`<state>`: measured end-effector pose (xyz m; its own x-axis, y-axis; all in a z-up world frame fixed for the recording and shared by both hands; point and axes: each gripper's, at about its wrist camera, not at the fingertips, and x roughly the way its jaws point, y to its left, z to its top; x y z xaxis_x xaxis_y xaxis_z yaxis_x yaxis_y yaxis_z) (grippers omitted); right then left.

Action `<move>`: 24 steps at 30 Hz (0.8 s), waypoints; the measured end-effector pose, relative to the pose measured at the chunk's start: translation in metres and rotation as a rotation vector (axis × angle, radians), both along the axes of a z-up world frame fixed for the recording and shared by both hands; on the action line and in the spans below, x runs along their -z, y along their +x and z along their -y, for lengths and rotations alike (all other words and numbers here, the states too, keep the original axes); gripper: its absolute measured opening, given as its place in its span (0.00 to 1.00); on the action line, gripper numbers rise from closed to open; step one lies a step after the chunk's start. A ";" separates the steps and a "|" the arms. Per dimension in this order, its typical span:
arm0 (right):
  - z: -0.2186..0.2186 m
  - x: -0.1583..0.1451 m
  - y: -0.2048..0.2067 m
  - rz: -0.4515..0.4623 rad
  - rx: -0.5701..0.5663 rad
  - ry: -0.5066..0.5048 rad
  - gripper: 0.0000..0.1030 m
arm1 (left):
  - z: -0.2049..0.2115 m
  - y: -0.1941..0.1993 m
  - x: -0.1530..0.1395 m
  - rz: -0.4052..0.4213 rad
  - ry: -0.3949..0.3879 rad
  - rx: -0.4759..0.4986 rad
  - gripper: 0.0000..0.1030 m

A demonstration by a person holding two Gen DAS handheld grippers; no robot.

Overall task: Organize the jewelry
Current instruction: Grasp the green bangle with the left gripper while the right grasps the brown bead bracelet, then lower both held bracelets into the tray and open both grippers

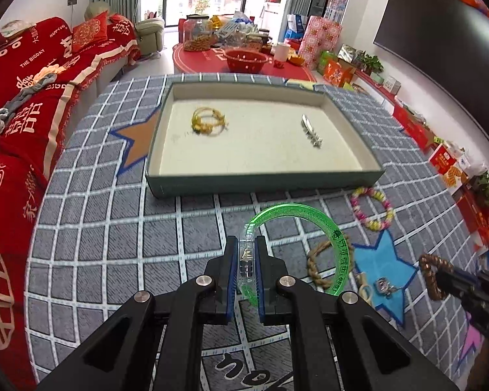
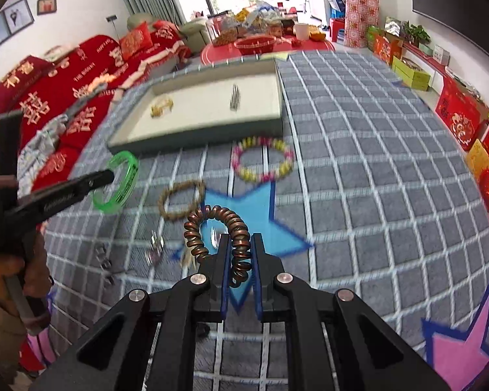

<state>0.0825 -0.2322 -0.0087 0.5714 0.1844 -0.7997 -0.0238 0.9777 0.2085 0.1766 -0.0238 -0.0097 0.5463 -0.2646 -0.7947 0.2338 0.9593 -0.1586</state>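
Note:
My left gripper (image 1: 246, 254) is shut on a clear green bangle (image 1: 309, 215) and holds it above the grey checked mat, in front of the shallow tray (image 1: 264, 181). In the tray lie gold bracelets (image 1: 208, 121) and a silver leaf clip (image 1: 311, 130). My right gripper (image 2: 241, 251) is shut on a copper spiral bracelet (image 2: 216, 216), held over the blue star (image 2: 260, 208). The right wrist view also shows the green bangle (image 2: 120, 179) and the tray (image 2: 195, 137). On the mat lie a pink-yellow beaded bracelet (image 2: 262, 159) and a brown rope bracelet (image 2: 181, 198).
Small silver pieces (image 2: 155, 247) lie left of the blue star. A red sofa (image 1: 32, 97) runs along the left. A red table (image 1: 244, 62) with jars and a basket stands behind the tray. Boxes (image 2: 463, 114) line the right wall.

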 end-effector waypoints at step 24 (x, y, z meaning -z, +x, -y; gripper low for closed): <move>-0.022 -0.027 0.200 -0.083 -0.086 0.067 0.12 | 0.005 0.150 -0.012 -0.064 0.132 0.069 0.22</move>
<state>0.2825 -0.2106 0.0181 0.4838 0.2846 -0.8276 -0.0867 0.9566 0.2782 0.3269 -0.0291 0.0023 0.4773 -0.1903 -0.8579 0.2932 0.9548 -0.0487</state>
